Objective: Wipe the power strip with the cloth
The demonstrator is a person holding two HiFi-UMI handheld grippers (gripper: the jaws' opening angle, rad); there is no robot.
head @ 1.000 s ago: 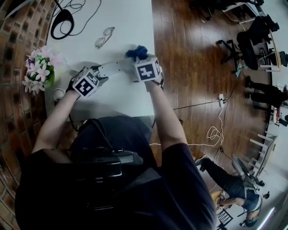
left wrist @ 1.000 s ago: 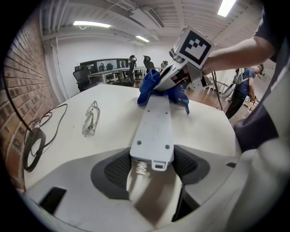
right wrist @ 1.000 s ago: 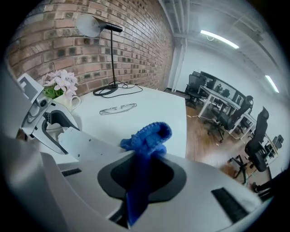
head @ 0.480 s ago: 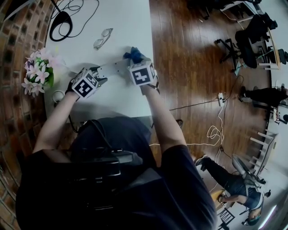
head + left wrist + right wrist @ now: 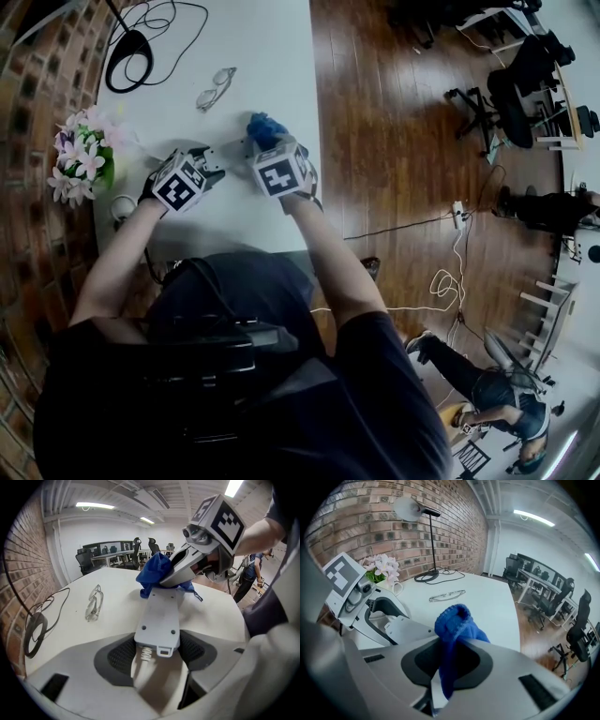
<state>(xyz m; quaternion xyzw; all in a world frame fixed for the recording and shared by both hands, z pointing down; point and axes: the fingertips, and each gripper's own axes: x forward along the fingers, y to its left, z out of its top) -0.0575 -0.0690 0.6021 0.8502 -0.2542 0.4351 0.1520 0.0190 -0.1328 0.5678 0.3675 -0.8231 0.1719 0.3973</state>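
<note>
The white power strip point(image 5: 159, 616) lies on the white table point(image 5: 253, 56) with its cord end between the pads of my left gripper point(image 5: 157, 654), which is shut on it. My right gripper point(image 5: 452, 663) is shut on the blue cloth point(image 5: 454, 625). It presses the cloth point(image 5: 153, 571) onto the strip's far half. In the head view the left gripper point(image 5: 214, 161) holds the strip point(image 5: 230, 150) from the left, and the right gripper point(image 5: 262, 142) with the cloth point(image 5: 265, 127) stands close beside it. The right gripper view shows the strip point(image 5: 405, 630) to the left of the cloth.
A pair of glasses point(image 5: 216, 87) lies further back on the table, and a black cable and lamp base point(image 5: 131, 47) sit at the far corner. Pink flowers point(image 5: 82, 150) and a mug stand at the left by the brick wall. The table's right edge point(image 5: 314, 141) is near the right gripper.
The right gripper has slid the cloth along the power strip toward the left gripper. The left gripper has kept its hold in place.
</note>
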